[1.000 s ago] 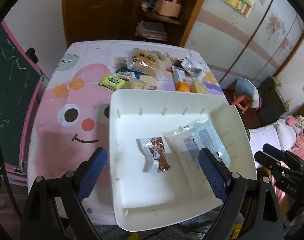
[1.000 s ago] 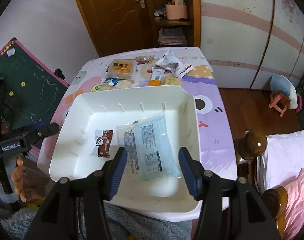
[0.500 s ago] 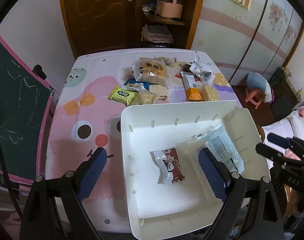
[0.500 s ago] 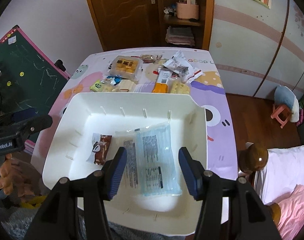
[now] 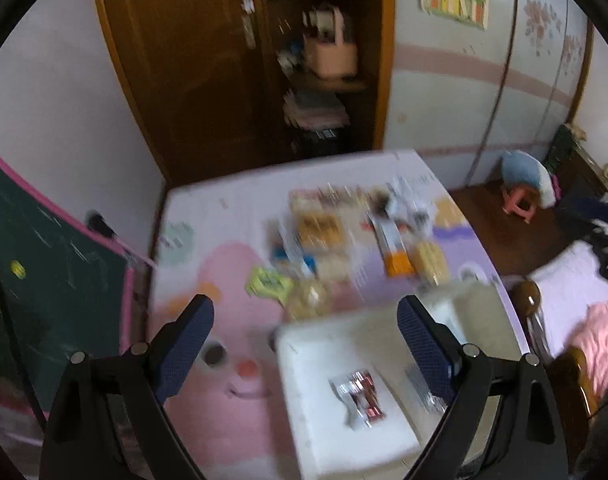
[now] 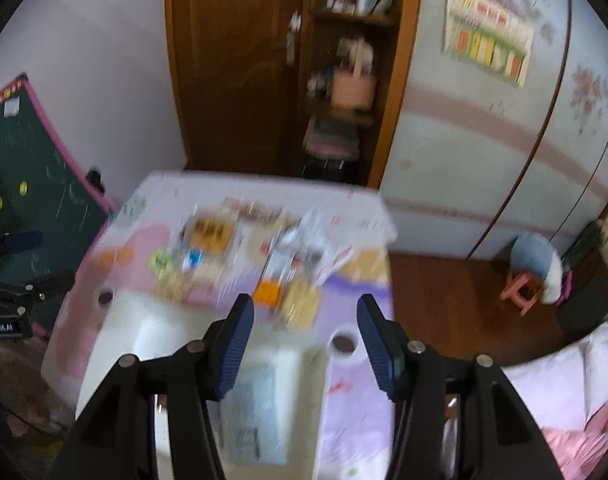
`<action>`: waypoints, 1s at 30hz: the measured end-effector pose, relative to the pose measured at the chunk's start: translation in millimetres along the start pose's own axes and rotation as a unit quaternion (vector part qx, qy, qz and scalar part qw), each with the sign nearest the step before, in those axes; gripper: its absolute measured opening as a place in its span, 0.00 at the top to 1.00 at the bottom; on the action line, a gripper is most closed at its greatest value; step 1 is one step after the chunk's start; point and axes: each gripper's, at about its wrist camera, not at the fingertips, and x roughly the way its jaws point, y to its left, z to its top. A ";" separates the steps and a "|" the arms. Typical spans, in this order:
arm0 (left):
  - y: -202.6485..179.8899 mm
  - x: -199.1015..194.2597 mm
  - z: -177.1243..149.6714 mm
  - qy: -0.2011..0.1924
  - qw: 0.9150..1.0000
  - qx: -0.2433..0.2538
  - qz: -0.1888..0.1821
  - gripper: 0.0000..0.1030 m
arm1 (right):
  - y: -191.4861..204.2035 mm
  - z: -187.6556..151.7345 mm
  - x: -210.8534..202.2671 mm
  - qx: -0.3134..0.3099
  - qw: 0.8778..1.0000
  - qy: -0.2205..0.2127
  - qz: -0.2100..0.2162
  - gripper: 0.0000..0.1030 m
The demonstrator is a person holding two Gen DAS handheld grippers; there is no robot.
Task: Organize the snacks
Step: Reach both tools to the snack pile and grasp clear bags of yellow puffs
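Observation:
A white tray (image 5: 324,432) stands at the near edge of the pink cartoon table. In it lie a small brown-red snack packet (image 5: 360,398) and a clear bluish packet (image 6: 256,412). Several loose snacks lie in a blurred pile at the table's far side: a green packet (image 5: 269,283), an orange box (image 5: 396,252) and a large orange-labelled bag (image 6: 210,234). My left gripper (image 5: 304,344) is open and empty above the tray's far edge. My right gripper (image 6: 304,340) is open and empty above the tray (image 6: 124,344). Both views are motion-blurred.
A green chalkboard (image 5: 44,264) leans at the table's left. A wooden door and shelf (image 6: 344,80) stand behind the table. A pink stool (image 6: 524,284) and a bed with pink bedding (image 5: 584,320) are to the right.
Both grippers have tilted up and moved toward the far side of the table, so the tray has dropped low in both views. Both stay open and empty.

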 end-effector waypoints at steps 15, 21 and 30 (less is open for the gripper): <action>5.9 14.1 119.3 -0.027 0.997 0.039 0.056 0.10 | -51.8 134.1 -27.4 0.044 0.997 -0.058 -0.006 0.31; -6.8 106.6 97.7 0.066 0.996 0.049 0.041 0.10 | -46.7 127.3 67.9 0.055 0.997 0.046 0.000 0.31; -23.1 244.3 13.3 0.245 0.968 0.052 0.005 0.10 | -28.0 48.0 210.9 0.045 0.976 0.212 -0.010 0.31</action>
